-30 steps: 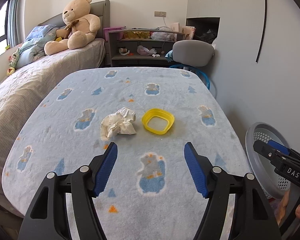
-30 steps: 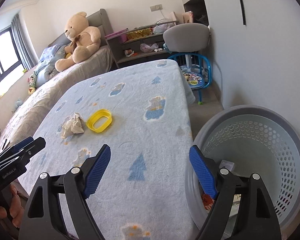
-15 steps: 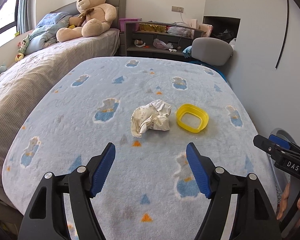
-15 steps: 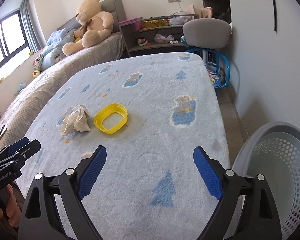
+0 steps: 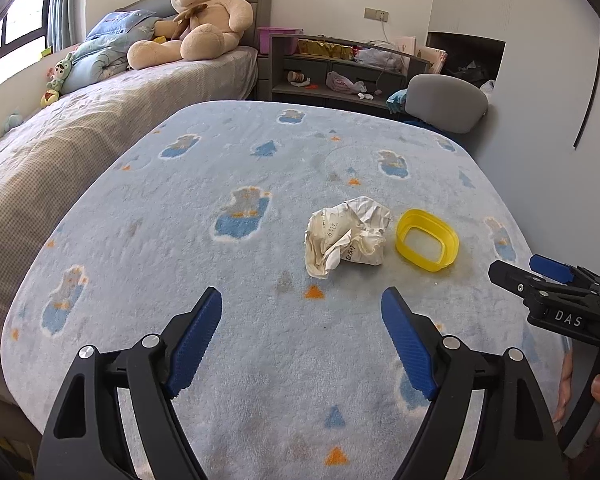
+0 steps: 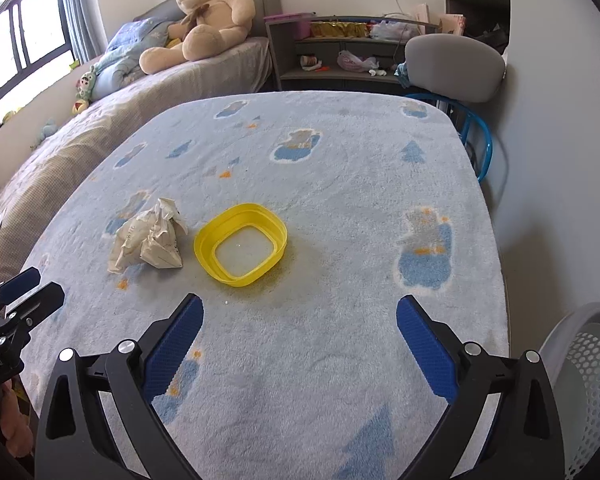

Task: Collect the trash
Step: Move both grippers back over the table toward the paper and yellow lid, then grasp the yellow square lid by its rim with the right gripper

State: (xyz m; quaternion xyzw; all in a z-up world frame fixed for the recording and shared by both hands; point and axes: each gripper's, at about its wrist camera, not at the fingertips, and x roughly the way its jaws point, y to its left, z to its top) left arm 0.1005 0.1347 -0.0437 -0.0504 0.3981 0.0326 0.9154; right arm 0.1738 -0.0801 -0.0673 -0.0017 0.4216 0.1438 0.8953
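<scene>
A crumpled ball of white paper (image 5: 346,236) lies on the blue patterned blanket (image 5: 180,264) covering the table, with a yellow plastic lid (image 5: 427,239) just to its right. Both also show in the right wrist view, the paper (image 6: 150,238) left of the lid (image 6: 241,245). My left gripper (image 5: 302,332) is open and empty, a short way in front of the paper. My right gripper (image 6: 300,336) is open and empty, in front of and right of the lid. A grey perforated basket (image 6: 584,392) stands on the floor by the table's right edge.
A bed with a large teddy bear (image 5: 198,20) runs along the left. A grey shelf (image 5: 340,68) with clutter and a grey-backed chair (image 5: 444,102) stand behind the table. The white wall (image 6: 560,160) is close on the right.
Both grippers have swung left and moved in toward the table. The paper and lid now look nearer, and the basket has slid to the right edge of the right wrist view. Both jaws stay open.
</scene>
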